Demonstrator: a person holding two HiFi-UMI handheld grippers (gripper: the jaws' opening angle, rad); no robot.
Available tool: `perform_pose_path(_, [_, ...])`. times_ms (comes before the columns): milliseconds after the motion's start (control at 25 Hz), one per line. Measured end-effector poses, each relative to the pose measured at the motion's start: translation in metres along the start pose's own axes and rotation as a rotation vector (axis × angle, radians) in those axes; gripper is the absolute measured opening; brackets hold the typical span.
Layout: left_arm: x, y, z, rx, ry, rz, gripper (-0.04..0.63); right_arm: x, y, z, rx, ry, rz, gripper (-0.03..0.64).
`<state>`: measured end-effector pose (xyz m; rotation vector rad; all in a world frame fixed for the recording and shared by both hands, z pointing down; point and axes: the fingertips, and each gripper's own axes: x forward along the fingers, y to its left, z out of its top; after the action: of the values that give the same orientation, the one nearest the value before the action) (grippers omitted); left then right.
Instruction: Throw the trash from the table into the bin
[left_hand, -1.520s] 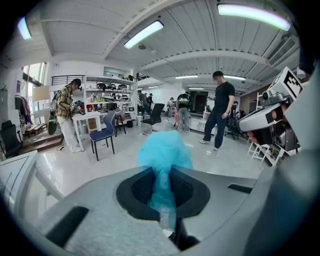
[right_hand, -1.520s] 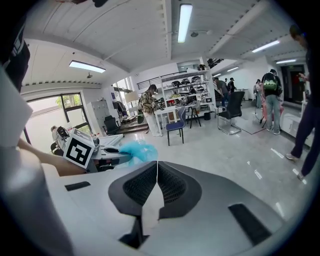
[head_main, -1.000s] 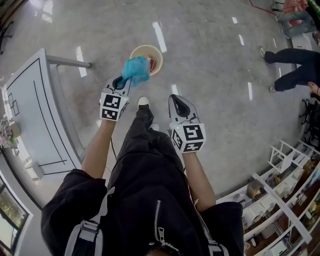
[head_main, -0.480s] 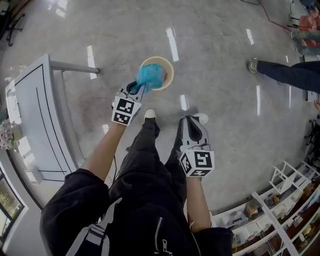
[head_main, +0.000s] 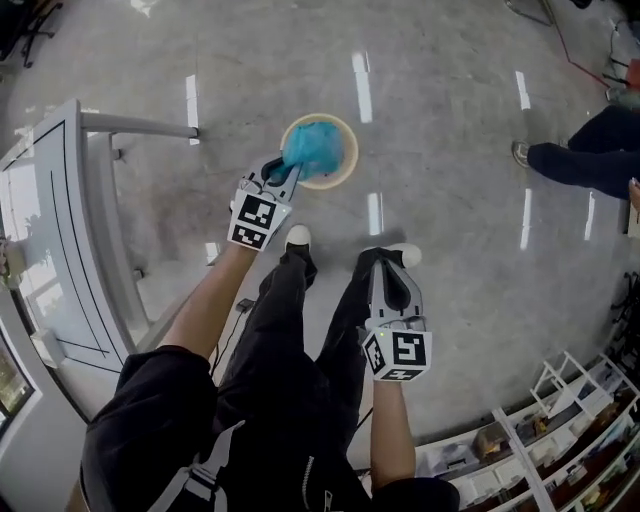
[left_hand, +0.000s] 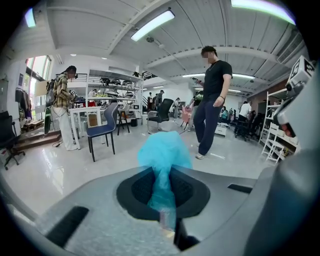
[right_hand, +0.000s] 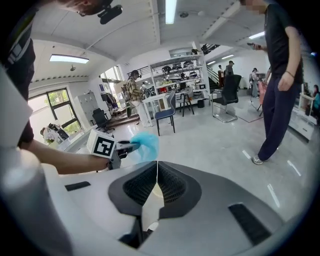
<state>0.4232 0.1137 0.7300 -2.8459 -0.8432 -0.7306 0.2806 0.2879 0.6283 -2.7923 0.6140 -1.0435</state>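
left tongs (head_main: 283, 172) stretched forward over bin (head_main: 351, 160) — clamping blue trash (head_main: 312, 148)

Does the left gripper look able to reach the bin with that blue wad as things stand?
Likely yes: the left gripper, shut on the blue wad, hangs over the open bin, with nothing visibly between them.

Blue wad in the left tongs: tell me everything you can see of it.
The blue wad is a crumpled, thin turquoise sheet, slightly translucent, like plastic film or tissue. Its narrow tail is pinched between the shut left tongs, and the puffed bulk bulges past their tips. In the head view it sits over the open mouth of the round beige bin; whether it touches the rim is unclear. Nothing else touches it.
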Motion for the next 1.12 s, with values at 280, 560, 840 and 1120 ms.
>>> perform_pose_path(280, [0.031,0.005,-0.053,0.006,-0.031,0.036,0.015,0.031,-0.006,-0.020,-0.085,-0.068,0.035,0.011])
perform_pose_path(560, [0.061,-0.002,-0.087,0.034,-0.093,0.052,0.014,0.071,-0.009,-0.035,-0.121,-0.120,0.100,0.011])
perform_pose_path(840, [0.087,0.003,-0.147,0.011,-0.096,0.121,0.014,0.096,-0.014,-0.095,-0.106,-0.064,0.131,0.011])
perform_pose_path(1120, [0.106,0.013,-0.211,-0.038,-0.015,0.185,0.014,0.103,-0.019,-0.134,-0.077,0.006,0.154,0.012])
